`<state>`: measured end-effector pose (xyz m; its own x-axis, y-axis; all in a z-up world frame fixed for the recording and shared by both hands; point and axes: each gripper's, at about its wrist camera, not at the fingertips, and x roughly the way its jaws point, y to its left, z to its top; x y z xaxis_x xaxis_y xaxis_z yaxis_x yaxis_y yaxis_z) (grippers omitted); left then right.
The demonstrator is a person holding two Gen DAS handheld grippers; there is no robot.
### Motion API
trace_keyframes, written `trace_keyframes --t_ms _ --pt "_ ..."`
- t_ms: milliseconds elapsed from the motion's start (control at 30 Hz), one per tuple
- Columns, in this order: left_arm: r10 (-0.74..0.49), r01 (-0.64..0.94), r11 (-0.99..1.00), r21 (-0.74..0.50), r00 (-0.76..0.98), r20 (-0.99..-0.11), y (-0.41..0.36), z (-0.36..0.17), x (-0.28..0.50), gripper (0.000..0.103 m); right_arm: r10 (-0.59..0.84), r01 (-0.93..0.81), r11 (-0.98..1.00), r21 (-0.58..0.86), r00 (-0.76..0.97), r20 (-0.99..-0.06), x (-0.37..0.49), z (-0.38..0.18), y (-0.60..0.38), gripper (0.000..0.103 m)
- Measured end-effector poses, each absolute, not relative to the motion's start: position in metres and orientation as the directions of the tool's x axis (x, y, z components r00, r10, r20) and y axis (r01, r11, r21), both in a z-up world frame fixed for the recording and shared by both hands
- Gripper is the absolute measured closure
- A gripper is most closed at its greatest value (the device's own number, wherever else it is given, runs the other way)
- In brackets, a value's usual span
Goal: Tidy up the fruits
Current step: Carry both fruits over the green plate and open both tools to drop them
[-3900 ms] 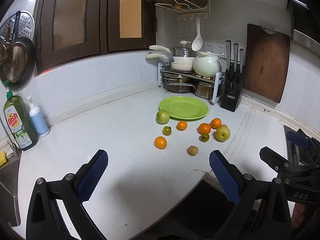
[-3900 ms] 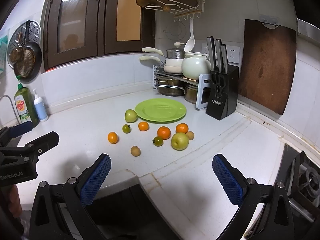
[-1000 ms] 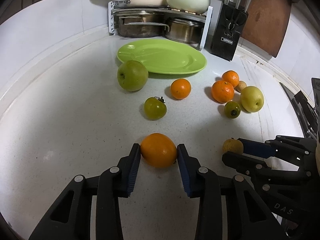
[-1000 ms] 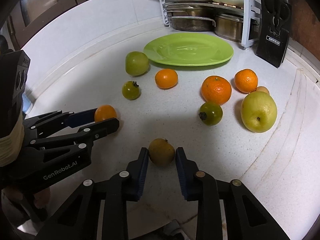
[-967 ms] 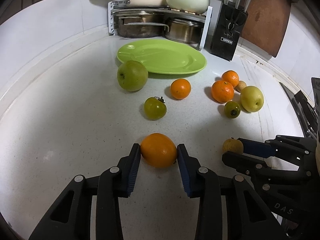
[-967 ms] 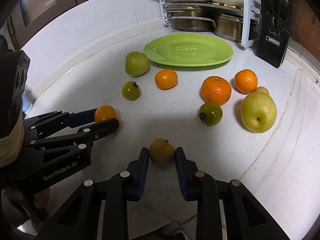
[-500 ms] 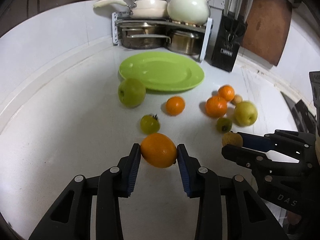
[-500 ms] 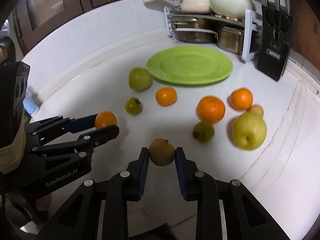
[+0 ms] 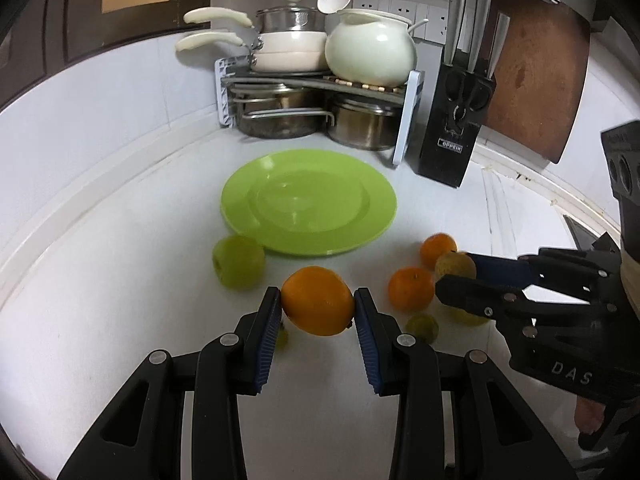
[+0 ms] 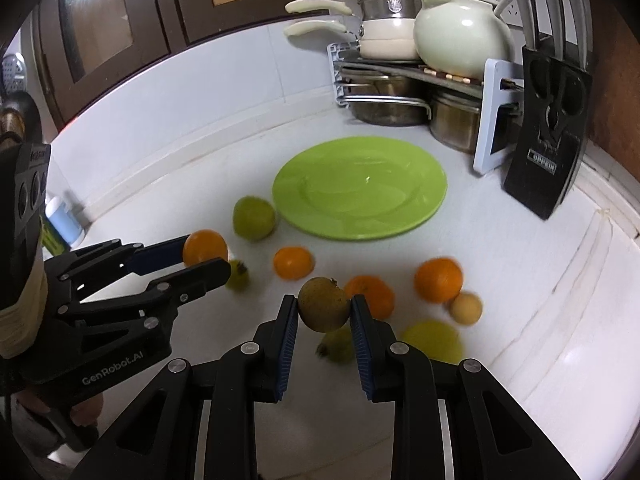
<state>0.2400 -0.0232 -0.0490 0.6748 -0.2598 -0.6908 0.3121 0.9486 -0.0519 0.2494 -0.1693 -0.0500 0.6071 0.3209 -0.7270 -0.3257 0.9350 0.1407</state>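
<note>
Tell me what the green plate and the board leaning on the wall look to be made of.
Green plate: probably plastic or melamine, glossy; even lime colour with soft light reflections. Cutting board: looks like wood, matte; brown surface with darker stains, and a hanging handle at top.

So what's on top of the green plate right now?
Nothing yet. The green plate is bare in both views, all of it showing. The fruit lies on the counter around it, apart from the orange and the small brown fruit that the grippers hold.
</note>
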Motion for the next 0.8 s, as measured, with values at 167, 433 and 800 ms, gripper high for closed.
trace_keyframes --t_ms 167,433,800 --pt "-0.250 0.319 0.947 -0.033 0.672 -0.697 -0.029 -0.044 0.262 0.066 0.319 -0.352 0.929 0.112 0.610 -0.726 0.275 -0.045 -0.171 0.075" --pt "-0.248 0.335 0.942 -0.024 0.647 -0.721 -0.033 -0.043 0.307 0.066 0.320 -0.389 0.917 0.093 0.574 -0.754 0.325 -0.042 -0.172 0.075" --pt "-0.248 0.336 0.940 -0.050 0.577 -0.778 -0.039 -0.055 0.362 0.066 0.317 -0.434 0.896 0.092 0.481 -0.818 0.386 -0.060 -0.168 0.075"
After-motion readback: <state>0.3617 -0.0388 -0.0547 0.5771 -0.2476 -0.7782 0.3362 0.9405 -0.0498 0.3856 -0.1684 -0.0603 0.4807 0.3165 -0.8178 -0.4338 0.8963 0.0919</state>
